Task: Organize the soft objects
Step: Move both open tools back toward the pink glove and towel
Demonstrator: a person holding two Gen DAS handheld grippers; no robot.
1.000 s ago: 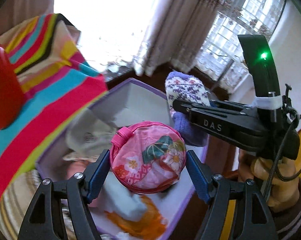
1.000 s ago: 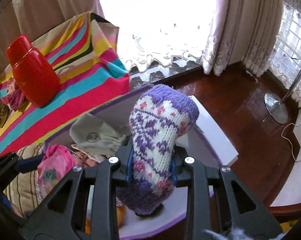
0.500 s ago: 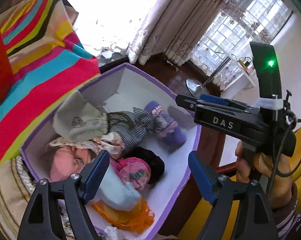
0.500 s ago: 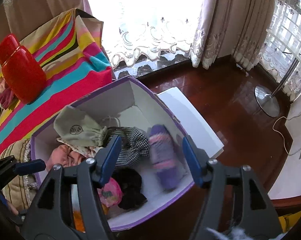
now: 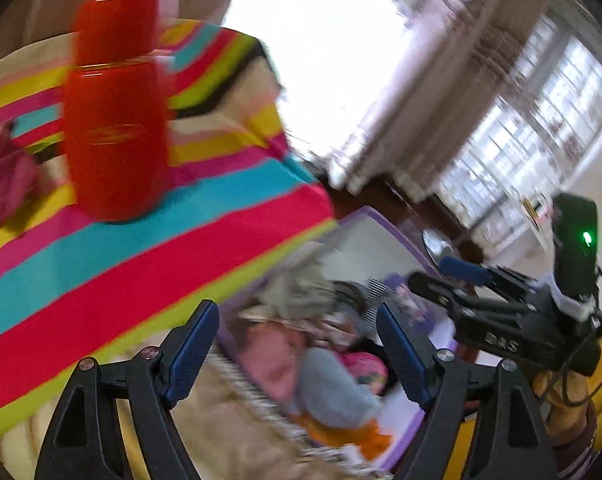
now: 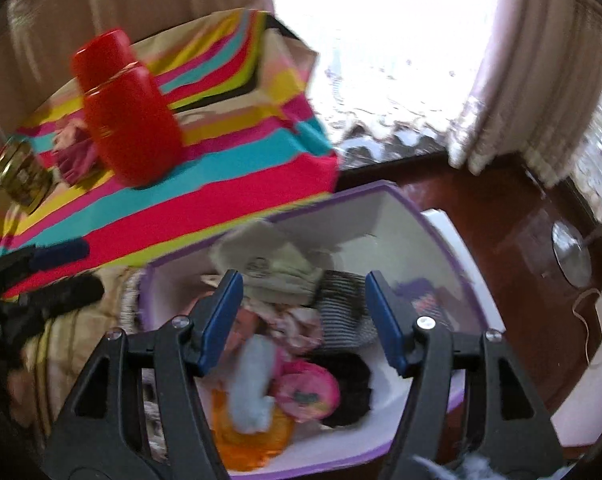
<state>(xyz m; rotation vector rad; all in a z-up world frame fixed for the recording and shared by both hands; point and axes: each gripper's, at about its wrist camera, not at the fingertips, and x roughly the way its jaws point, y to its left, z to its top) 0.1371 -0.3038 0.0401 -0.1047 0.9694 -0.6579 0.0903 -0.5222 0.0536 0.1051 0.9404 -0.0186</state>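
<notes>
Nearest the lens in the right wrist view, the right claw (image 6: 303, 320) stands with its blue-padded jaws spread and nothing between them; its jaws have just been opening. The left claw (image 5: 297, 354) is likewise gaping and empty, its flat ribbed pads well apart. Below both lies the purple-rimmed box (image 6: 385, 189), white inside and roughly rectangular, heaped with soft things: a round pink floral pouch (image 6: 309, 394) lying flat, a pale blue plush piece (image 6: 251, 380) over an orange crinkled fabric (image 6: 253, 438), a black cloth (image 6: 351, 384), a checked black-and-white cloth (image 6: 341, 304), and a beige drawstring bag (image 6: 269, 264) towards the far wall. The purple knitted sock (image 6: 419, 298) lies at the box's right side, too blurred to read its long axis. Beyond the box, a striped cloth of pink, turquoise and yellow covers the table (image 6: 229, 184), where a glossy red canister (image 6: 129, 120) stands upright. Farther off hang pale curtains (image 6: 513, 80).
</notes>
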